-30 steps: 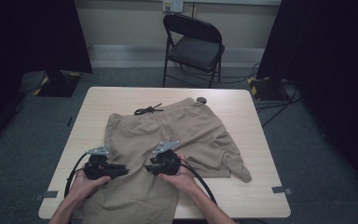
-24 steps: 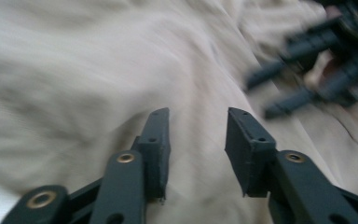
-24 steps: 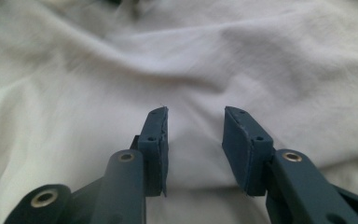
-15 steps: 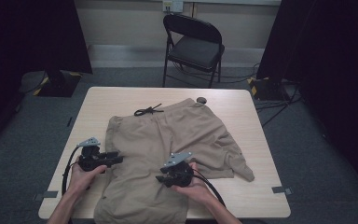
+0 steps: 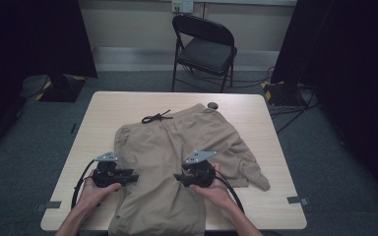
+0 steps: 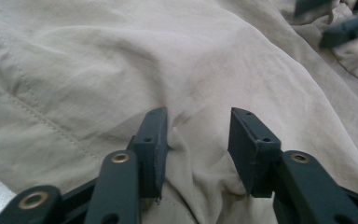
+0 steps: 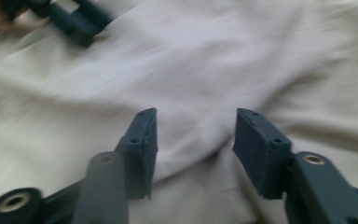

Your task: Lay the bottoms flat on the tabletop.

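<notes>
Tan cloth: a pair of shorts [image 5: 177, 147] lies spread across the middle of the wooden table [image 5: 275, 123], waistband and black drawstring [image 5: 156, 118] at the far side, one leg hanging over the near edge toward me. I hold both tools over the near half of the garment.

Left gripper [image 6: 198, 140]: jaws parted, resting on the fabric with a raised fold between them; one pad touches the fold, but I see no clamp on it. The jaws have just been closing slightly.

Right gripper [image 7: 196, 140]: jaws apart above the cloth, a soft ridge between them, not pinched. They have just been opening; this view is blurred.

Step in hand, in my judgement: taking hold of the near leg to fold or smooth it, with neither grip yet made.

Next move calls for both jaws to press down onto a fold and close together, so the cloth lifts evenly rather than bunching on one side.
</notes>
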Demonstrator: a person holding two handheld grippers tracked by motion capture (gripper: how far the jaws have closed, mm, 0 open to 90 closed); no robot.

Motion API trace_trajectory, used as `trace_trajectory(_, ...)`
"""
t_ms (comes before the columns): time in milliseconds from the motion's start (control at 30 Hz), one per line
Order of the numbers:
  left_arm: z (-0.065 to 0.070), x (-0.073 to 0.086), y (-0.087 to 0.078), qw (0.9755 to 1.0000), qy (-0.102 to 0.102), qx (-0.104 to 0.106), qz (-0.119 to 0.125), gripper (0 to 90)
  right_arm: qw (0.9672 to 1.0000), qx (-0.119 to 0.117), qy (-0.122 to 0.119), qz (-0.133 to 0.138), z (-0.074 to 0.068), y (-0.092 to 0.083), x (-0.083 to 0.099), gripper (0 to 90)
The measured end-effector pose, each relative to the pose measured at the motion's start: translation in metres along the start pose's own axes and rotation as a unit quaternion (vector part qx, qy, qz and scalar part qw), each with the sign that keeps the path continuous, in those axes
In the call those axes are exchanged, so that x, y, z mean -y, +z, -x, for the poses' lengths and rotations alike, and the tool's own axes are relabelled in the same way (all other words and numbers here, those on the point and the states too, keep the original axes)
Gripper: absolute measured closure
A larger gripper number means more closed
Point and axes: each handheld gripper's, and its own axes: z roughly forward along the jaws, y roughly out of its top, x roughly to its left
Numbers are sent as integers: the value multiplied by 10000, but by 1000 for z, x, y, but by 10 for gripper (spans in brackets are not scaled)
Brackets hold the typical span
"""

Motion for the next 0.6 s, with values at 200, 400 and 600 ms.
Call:
trace_trajectory(200,-4,0,-2,10000,-36,-43,17,637,9984,424,369,-96,27,8,4,400)
trace_trajectory(400,-12,2,-9,9996,-163,-206,65,624,9980,533,191,-272,16,18,13,367)
trace_trajectory(600,-25,5,-20,9983,-368,-411,176,597,9984,478,-102,-297,-6,20,15,367)
